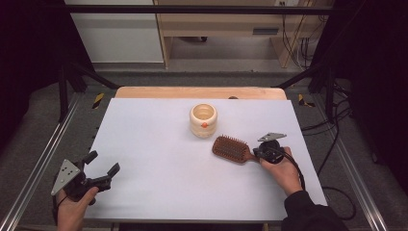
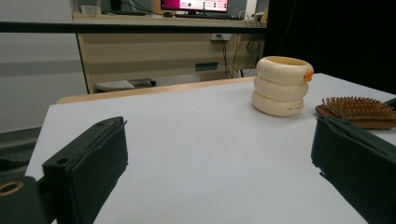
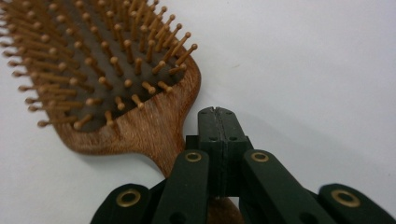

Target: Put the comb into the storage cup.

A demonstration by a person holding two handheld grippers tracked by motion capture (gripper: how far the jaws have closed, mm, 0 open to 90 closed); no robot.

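Fingers [image 3: 219, 122] of the right gripper [image 1: 262, 152] clenched beside the hairbrush [image 1: 231, 148], cream pot [image 1: 203, 120] near.

High view looking down the table [image 1: 144, 144], left gripper view low across it, right gripper view close; all share the hairbrush [image 1: 231, 149].

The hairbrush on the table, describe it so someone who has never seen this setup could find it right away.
Start at the white table and look right of centre, just in front of the cream ringed cup. The hairbrush lies there, bristles up, handle toward the right gripper. It is the flat, brown wooden thing, covered in pins.
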